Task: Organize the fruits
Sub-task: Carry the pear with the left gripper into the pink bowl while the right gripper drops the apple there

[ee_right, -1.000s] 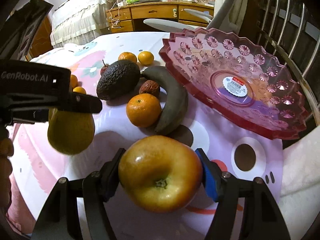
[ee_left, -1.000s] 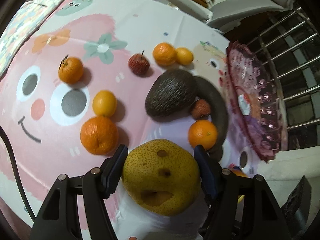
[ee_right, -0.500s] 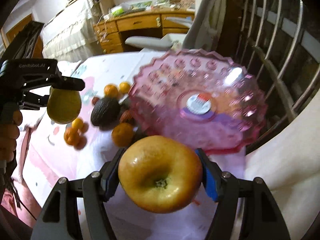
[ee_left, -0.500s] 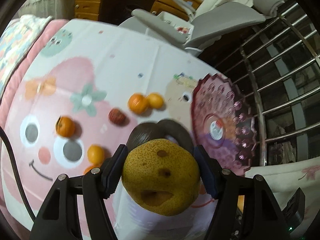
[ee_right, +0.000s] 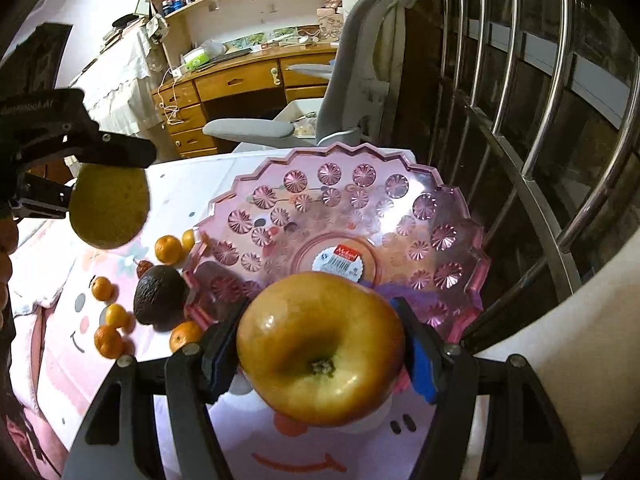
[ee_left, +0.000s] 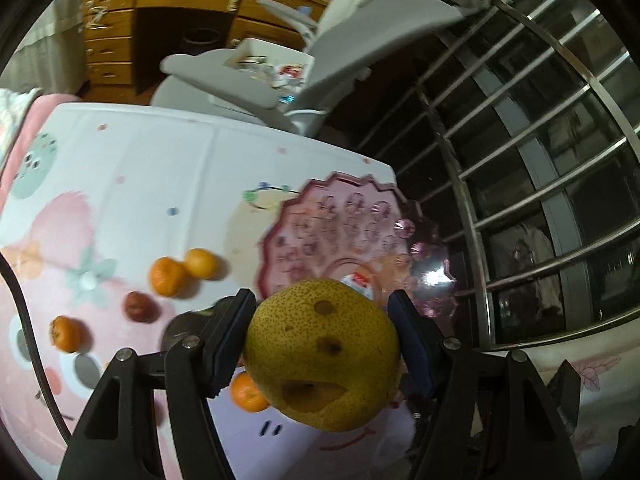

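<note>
The left tool (ee_left: 322,354) is clamped on a yellow pear (ee_left: 322,354) with brown spots, one pad on each side. It tips downward and holds the pear in the air, above the near edge of the pink dish (ee_left: 360,228). The right tool (ee_right: 320,354) is clamped the same way on a golden apple (ee_right: 320,354), also tipped down and up in the air, over the near rim of the same dish. The dish has only a sticker in it. Beside the dish, on the surface (ee_right: 192,172) with a pink cartoon cloth, lie six small oranges (ee_right: 168,249), one dark avocado (ee_right: 160,296) and one small red-brown fruit (ee_right: 144,269). A grey chair (ee_right: 352,92) and a wooden desk (ee_right: 240,80) stand behind.
</note>
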Available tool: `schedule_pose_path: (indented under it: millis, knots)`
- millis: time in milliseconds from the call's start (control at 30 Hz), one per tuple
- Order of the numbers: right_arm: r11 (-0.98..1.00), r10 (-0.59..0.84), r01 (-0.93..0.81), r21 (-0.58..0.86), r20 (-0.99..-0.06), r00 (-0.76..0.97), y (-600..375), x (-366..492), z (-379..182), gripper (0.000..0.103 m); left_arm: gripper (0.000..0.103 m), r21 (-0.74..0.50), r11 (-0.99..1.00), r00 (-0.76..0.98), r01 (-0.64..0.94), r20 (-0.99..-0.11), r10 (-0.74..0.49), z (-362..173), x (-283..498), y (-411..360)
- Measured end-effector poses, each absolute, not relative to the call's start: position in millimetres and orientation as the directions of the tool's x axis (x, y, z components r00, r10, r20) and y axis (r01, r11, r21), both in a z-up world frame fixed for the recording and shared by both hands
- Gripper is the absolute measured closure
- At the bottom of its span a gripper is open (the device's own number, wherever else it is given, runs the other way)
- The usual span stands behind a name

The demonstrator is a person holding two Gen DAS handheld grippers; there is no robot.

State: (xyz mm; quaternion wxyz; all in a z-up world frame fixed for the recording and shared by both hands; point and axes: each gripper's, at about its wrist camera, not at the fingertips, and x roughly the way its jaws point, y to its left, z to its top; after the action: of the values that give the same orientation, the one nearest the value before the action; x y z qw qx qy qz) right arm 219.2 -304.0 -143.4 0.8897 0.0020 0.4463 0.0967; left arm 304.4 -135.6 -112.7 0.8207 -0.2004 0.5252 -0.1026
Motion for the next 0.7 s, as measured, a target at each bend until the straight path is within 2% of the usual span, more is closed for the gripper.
schedule_pose_path:
  millis: [400, 700]
  knots:
    - [0.968, 0.249, -0.09, 0.235, -0.845, 0.474, -323, 249, -181, 0.033, 0.036, -0.315, 0.949, 0.324, -0.022, -0.9, -0.291, -176, 328, -197]
    - [0.963, 0.268, -0.096, 0.253, -0.847, 0.459, -325, 252, -190, 0.033, 0.037, -0.27, 0.962, 0.352, -0.034, -0.905, -0.241, -179, 329, -202]
